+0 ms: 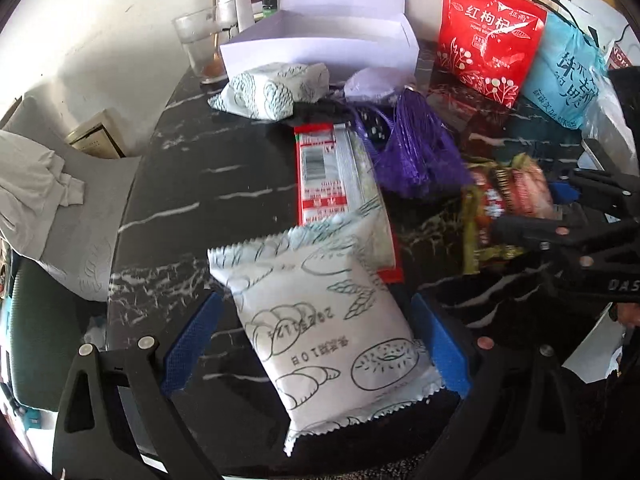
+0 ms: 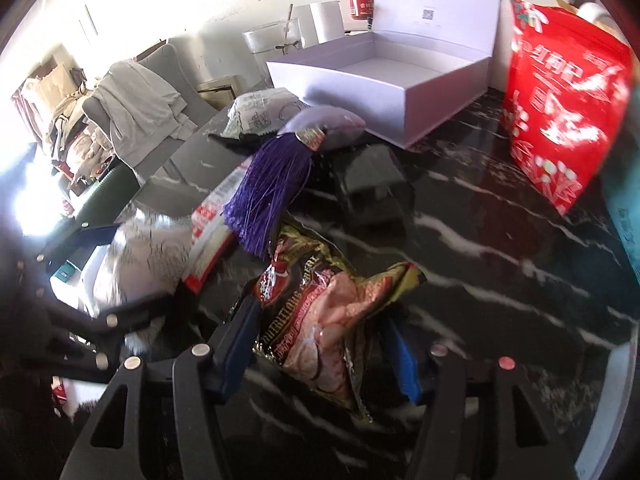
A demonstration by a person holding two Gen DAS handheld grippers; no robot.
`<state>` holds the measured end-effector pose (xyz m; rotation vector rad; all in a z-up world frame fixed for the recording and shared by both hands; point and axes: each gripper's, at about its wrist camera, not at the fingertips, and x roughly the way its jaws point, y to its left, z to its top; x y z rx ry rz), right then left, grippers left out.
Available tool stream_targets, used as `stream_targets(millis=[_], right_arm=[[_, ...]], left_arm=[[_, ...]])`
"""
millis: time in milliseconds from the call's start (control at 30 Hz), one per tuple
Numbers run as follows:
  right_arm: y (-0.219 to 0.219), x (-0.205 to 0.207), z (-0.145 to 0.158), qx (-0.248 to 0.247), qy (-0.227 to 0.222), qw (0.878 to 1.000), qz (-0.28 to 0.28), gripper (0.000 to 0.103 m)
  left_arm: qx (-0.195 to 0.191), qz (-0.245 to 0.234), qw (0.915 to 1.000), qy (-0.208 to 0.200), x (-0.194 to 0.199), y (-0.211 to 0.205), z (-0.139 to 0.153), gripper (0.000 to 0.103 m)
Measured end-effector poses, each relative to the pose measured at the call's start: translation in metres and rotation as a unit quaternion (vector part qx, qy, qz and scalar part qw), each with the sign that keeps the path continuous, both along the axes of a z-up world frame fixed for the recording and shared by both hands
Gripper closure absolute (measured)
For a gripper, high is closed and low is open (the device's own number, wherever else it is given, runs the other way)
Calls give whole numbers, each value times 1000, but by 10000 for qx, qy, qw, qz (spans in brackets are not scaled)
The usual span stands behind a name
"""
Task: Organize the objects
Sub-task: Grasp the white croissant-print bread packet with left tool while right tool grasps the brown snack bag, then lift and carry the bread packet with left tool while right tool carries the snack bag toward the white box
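Observation:
My left gripper (image 1: 316, 344) is open, its blue pads on either side of a white bread packet (image 1: 320, 328) printed with pastry drawings; a gap shows on the left side. My right gripper (image 2: 320, 356) is closed on a dark snack packet with a pink picture (image 2: 324, 316) and holds it above the black marble table (image 2: 480, 240). It also shows at the right of the left wrist view (image 1: 508, 204). An open white box (image 2: 384, 80) stands at the back of the table.
A second white packet (image 1: 276, 88), a red-and-white flat packet (image 1: 324, 172), a purple tassel (image 2: 272, 184) and a purple pouch (image 2: 332, 128) lie mid-table. A red bag (image 2: 560, 100) and a blue bag (image 1: 564, 80) stand right. A glass (image 1: 200, 48) stands back left.

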<state>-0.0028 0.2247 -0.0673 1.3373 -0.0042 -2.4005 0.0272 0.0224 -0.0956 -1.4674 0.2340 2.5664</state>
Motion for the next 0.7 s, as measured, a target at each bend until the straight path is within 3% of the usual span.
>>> stream_targets(millis=[100, 200, 367, 533, 700], right_arm=[[9, 11, 1, 38, 10, 9999, -111, 42], [13, 17, 3, 124, 55, 9997, -215, 39], [6, 22, 8, 103, 222, 9995, -208, 13], [-8, 15, 3, 315, 162, 9987, -374, 10], [-6, 11, -11, 499, 183, 9954, -794, 10]], left_arm=[[-313, -31, 9994, 169, 2, -2, 1, 8], [-286, 7, 9995, 160, 2, -9, -2, 8], [-273, -2, 9996, 109, -1, -13, -8, 8], [-95, -34, 9998, 175, -3, -18, -11, 9], [128, -7, 9998, 126, -6, -21, -11, 20]])
